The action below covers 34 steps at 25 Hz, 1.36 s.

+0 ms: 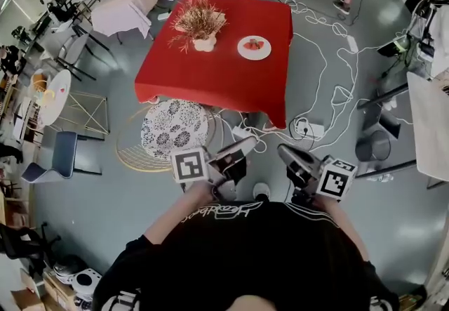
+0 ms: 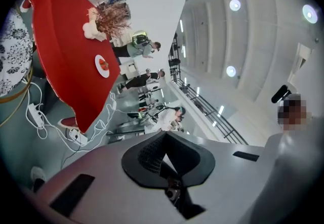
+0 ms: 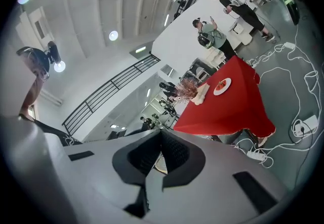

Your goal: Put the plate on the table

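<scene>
A white plate (image 1: 254, 47) with red food on it rests on the red-clothed table (image 1: 217, 78), right of a vase of dried flowers (image 1: 202, 25). The plate also appears small in the left gripper view (image 2: 103, 65) and in the right gripper view (image 3: 222, 86). My left gripper (image 1: 244, 150) and right gripper (image 1: 283, 155) are held close to my chest, well short of the table. Both point up and outward. The left gripper (image 2: 163, 139) is shut and holds nothing. The right gripper (image 3: 161, 139) has its tips together and nothing in it.
A round stool with a black-and-white pattern (image 1: 175, 128) stands between me and the table, on a wire ring base. White cables (image 1: 330, 85) and a power strip (image 1: 309, 127) lie on the floor at the right. A white-draped table (image 1: 130, 4) and people stand farther off.
</scene>
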Motion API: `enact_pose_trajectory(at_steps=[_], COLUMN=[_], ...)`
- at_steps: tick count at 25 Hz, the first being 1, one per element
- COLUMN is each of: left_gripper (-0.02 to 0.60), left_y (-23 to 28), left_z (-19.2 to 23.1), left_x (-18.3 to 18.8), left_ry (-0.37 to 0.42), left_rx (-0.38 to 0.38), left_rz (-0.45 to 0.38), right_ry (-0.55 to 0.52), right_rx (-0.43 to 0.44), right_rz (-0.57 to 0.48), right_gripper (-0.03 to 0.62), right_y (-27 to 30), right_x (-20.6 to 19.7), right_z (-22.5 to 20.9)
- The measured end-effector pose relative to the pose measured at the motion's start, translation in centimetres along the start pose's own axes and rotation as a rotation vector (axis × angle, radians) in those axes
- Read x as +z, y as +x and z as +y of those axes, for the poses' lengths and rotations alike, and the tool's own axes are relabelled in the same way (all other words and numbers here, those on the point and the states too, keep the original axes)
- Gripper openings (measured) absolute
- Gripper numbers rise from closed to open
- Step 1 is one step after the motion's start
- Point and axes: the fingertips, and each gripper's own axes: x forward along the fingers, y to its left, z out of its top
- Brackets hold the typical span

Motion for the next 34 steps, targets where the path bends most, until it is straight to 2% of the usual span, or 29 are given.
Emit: enact_pose_trajectory(at_steps=[3,10,13,19,24,34], left_gripper=[0.008,0.008,0.008,0.007,0.007,0.008], left_y=[-2.4,-7.7,-8.9,-10.7,-12.4,-14.2], left_z=[-0.9,-2.9,-3.9,-4.0,-3.9,-4.1], left_x=[-1.0,-3.5,-3.9,-4.2,-4.5,-3.5], left_ry=[-0.025,-0.010,-0.003,0.010,0.003,0.006], left_rx=[-0.014,-0.057,-0.067,-0.073,-0.079,-0.078], left_rz=[0.009,0.026,0.036,0.040,0.038,0.023], right_ry=[0.019,-0.036,-0.044,-0.015,-0.061,-0.079], right_rx=[-0.020,-0.013,-0.007,-0.019,-0.018,-0.009], right_rz=[-0.015,-0.048,-0.065,-0.085,-0.077,-0.062], right_gripper=[0.008,0.008,0.008,0.008,0.008,0.008], right_y=[-0.3,-0.2,-0.4,-0.3,0.6,2.4], right_x=[-2.1,-6.8,-7.5,-9.3,-10.1,-10.2], right_z=[2.0,7.0,8.7,9.3,10.4,11.8])
